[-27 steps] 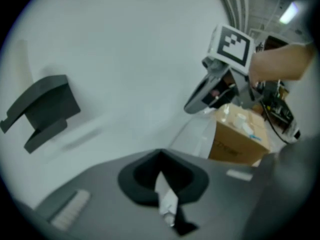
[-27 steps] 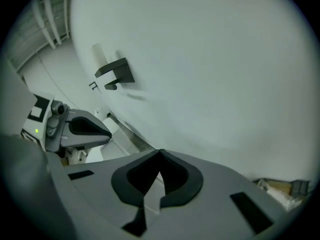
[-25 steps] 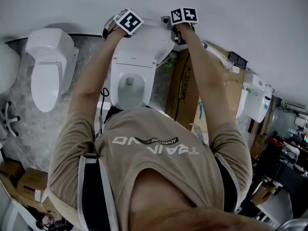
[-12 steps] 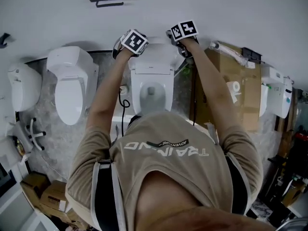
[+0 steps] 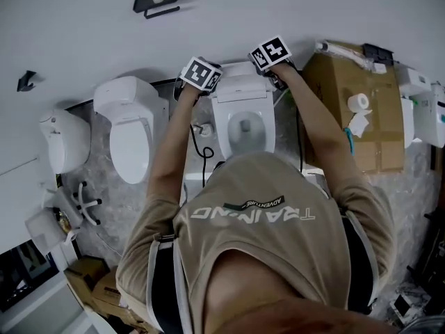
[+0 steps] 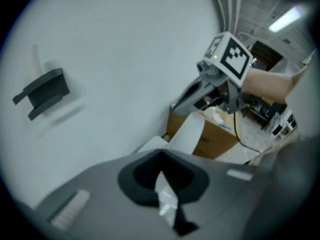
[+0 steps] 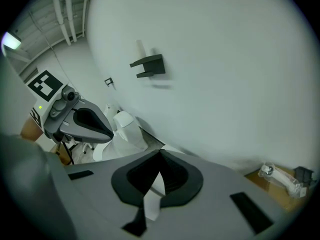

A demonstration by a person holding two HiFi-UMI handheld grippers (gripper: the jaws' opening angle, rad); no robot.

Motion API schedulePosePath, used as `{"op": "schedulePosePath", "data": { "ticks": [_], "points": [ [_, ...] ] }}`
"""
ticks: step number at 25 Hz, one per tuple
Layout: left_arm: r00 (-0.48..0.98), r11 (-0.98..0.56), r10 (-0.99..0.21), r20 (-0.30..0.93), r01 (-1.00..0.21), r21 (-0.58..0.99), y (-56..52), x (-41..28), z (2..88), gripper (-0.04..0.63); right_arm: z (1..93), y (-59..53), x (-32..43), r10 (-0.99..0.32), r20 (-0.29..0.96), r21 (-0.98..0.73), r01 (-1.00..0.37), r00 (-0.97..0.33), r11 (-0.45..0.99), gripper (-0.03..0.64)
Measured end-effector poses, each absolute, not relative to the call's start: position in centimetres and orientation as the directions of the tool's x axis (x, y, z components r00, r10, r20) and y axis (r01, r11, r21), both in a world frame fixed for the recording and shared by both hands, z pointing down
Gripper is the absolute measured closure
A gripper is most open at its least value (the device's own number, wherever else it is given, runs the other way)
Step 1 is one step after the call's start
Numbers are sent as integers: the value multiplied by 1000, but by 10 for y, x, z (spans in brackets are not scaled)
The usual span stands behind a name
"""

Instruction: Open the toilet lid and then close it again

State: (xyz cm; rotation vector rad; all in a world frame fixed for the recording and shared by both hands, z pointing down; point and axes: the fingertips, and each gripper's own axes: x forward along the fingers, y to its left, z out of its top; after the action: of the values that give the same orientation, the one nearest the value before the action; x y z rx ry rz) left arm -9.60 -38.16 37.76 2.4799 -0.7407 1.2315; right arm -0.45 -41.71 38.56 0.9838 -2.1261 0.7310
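Overhead, toilet lid (image 6: 192,134) raised near white wall (image 5: 278,5), mottled grey floor (image 5: 115,200) below

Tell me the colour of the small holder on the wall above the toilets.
Black; the small wall holder shows best in the right gripper view.

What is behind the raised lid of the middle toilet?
The plain white wall rises behind the toilet lid. The left hand-held gripper and right hand-held gripper clamp its top edge. Anything between lid and wall is covered.
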Motion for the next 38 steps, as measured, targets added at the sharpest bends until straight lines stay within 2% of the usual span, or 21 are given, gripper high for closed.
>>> {"op": "schedulePosePath", "data": {
  "ticks": [11,30,38],
  "points": [
    [512,-823,-327,794,-568,28,-309,-103,393,597,403,-337,12,-424,752,-235,-806,-505,543,606],
    [472,-771,-250,845,-625,121,-199,-109,442,592,463,-224,5,-252,783,-325,-719,-569,614,606],
    [479,-742,-214,851,-646,177,-157,-112,471,592,493,-183,4,-221,788,-364,-724,-575,586,606]
  ]
}}
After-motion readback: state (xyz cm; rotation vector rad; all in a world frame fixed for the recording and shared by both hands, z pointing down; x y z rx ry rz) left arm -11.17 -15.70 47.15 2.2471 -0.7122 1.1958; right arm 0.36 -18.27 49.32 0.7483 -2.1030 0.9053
